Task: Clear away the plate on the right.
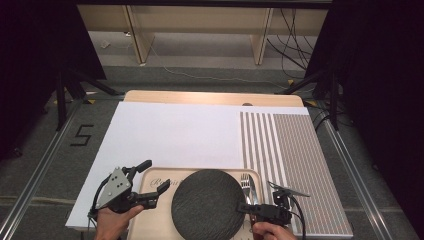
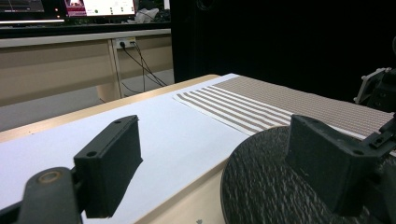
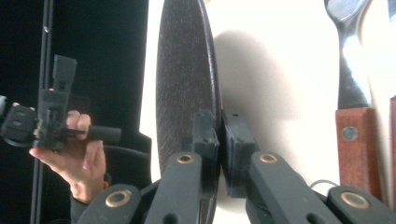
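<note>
dark, rough-textured slate makes up the round plate (image 1: 207,204), which sits on a pale wooden tray (image 1: 150,222) at the near edge of the tabletop (image 1: 210,97). the right gripper (image 1: 247,207) has its fingers (image 3: 205,135) clenched on the plate's right rim, one pad on each face of the slab; in the right gripper view the plate stands edge-on between them, with the pale tray behind it. just beyond the right fingers, on the tray's right side, lie a fork (image 1: 244,181) and a second piece of cutlery beside it, and the right gripper view shows wooden handles (image 3: 357,144) with a metal rivet close to the fingers. the left gripper (image 1: 155,181) is released, its fingers (image 2: 112,163) spread wide apart: one hangs over the white sheet (image 1: 175,135) off the tray's left corner, the other sits over the tray near the plate's left rim, and whether it touches the plate cannot be told. a grey three-cornered plate (image 1: 114,186) tops this gripper, and a hand (image 1: 112,222) holds it from below. past both sets of fingers, on the far right of the tabletop, lies a placemat (image 1: 295,160) with brown and white stripes, broad on its left part and fine on its right. printed script on the tray shows between the left fingers and the plate
</note>
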Demonstrator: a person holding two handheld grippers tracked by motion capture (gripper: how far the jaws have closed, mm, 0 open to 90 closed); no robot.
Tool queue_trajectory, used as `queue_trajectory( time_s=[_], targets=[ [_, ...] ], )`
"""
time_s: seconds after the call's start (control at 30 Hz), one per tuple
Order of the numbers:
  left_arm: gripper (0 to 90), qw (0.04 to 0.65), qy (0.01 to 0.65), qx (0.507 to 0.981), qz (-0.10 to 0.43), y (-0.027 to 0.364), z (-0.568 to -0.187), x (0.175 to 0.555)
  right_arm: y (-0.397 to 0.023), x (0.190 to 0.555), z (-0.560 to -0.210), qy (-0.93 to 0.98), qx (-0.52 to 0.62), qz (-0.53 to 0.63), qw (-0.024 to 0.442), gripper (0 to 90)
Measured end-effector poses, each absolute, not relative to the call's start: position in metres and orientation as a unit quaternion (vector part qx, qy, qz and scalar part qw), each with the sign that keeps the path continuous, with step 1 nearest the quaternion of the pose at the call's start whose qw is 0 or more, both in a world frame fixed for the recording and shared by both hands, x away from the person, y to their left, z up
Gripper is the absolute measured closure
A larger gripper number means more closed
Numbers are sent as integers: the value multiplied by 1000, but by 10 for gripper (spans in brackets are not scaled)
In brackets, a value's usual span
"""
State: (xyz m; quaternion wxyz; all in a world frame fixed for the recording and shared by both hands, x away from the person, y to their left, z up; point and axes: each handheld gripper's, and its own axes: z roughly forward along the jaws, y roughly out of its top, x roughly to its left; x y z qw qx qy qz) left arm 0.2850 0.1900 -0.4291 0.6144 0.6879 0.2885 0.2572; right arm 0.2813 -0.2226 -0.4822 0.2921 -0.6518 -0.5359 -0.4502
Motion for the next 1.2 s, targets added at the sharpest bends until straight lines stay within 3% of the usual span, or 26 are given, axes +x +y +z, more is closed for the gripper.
queue_trajectory(
  time_s=[0.93, 1.03, 1.2],
  targets=[
    [174, 614, 288, 688, 256, 190, -429, 285, -203, 287, -492, -557, -654, -423, 290, 858],
    [174, 614, 288, 689, 256, 189, -430, 285, -202, 287, -489, -573, -647, -419, 278, 837],
    [174, 613, 287, 690, 256, 190, -430, 285, -199, 287, -486, -606, -634, -404, 260, 682]
  ],
)
